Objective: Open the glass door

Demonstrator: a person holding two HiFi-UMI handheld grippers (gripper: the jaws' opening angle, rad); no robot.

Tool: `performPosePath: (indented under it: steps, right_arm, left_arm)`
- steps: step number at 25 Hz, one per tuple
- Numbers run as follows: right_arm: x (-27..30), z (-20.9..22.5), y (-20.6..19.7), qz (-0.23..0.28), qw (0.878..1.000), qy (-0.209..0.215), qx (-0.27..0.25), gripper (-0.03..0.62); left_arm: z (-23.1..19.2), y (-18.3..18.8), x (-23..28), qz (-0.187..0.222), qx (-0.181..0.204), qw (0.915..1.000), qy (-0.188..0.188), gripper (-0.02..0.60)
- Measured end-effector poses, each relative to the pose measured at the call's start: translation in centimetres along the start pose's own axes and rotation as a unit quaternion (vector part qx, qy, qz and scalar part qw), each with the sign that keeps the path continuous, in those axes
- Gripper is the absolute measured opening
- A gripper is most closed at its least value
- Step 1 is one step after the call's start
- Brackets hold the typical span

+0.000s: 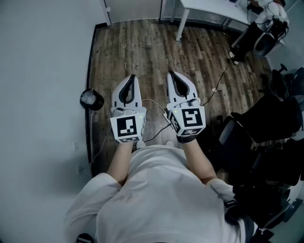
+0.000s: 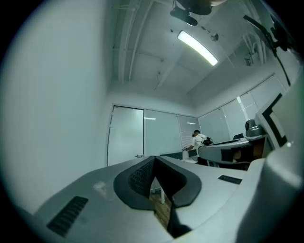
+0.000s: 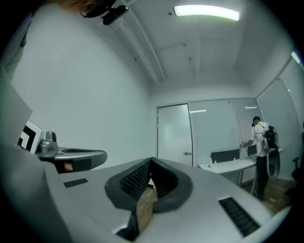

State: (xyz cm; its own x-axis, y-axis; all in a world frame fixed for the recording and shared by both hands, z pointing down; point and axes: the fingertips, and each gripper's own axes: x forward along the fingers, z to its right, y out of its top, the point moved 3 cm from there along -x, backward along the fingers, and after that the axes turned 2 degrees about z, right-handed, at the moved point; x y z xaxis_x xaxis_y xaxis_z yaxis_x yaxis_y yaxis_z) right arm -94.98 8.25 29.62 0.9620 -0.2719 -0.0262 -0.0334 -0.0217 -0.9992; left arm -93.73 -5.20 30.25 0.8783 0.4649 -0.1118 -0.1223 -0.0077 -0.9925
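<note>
The frosted glass door [image 2: 126, 135] stands shut at the far end of the room, with a small handle [image 2: 138, 155] on its right edge. From the right gripper view the same door [image 3: 175, 135] and its handle [image 3: 188, 153] are also far off. My left gripper [image 1: 132, 77] and right gripper [image 1: 170, 73] are held level side by side over the wooden floor. Both are shut, tips meeting, with nothing between them. Neither gripper is near the door. The shut tips also show up close for the left gripper [image 2: 154, 157] and the right gripper [image 3: 151, 160].
A white wall [image 1: 42, 95] runs along my left, with a black round bin [image 1: 91, 99] at its foot. A white desk [image 1: 204, 9] stands ahead on the right, black chairs [image 1: 266, 118] to my right. Another person [image 3: 260, 142] stands at the desk beyond.
</note>
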Motion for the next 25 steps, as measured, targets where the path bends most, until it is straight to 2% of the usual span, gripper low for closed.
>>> performPosePath:
  steps: [7,12,16,22,25]
  right_arm:
    - [1.1,-3.3,-1.1,-0.004,1.0,-0.012,0.01,0.003]
    - [1.6,-6.0,-2.3,-0.013,0.999,-0.032,0.015,0.003]
    - [1.8,-7.1,-3.4,-0.035,0.998,-0.052,0.014,0.003]
    - [4.2,-6.6,-4.8,-0.053,0.997,-0.052,0.017,0.003]
    - [7.1,-6.1,-5.6,-0.049,0.997,-0.046,0.021,0.003]
  left_arm:
    - [-1.9,-0.6,-1.9,-0.001,0.0,0.9998,-0.021,0.002]
    - [-5.9,-1.8,-3.8,-0.004,-0.026,0.9996,0.003,0.003]
    - [-7.4,-3.2,-4.1,-0.016,-0.049,0.9986,0.011,0.002]
    - [-8.5,-5.0,-1.9,-0.031,-0.063,0.9974,0.013,0.003]
    - [-10.0,-5.9,0.4,-0.035,-0.057,0.9976,0.018,0.002]
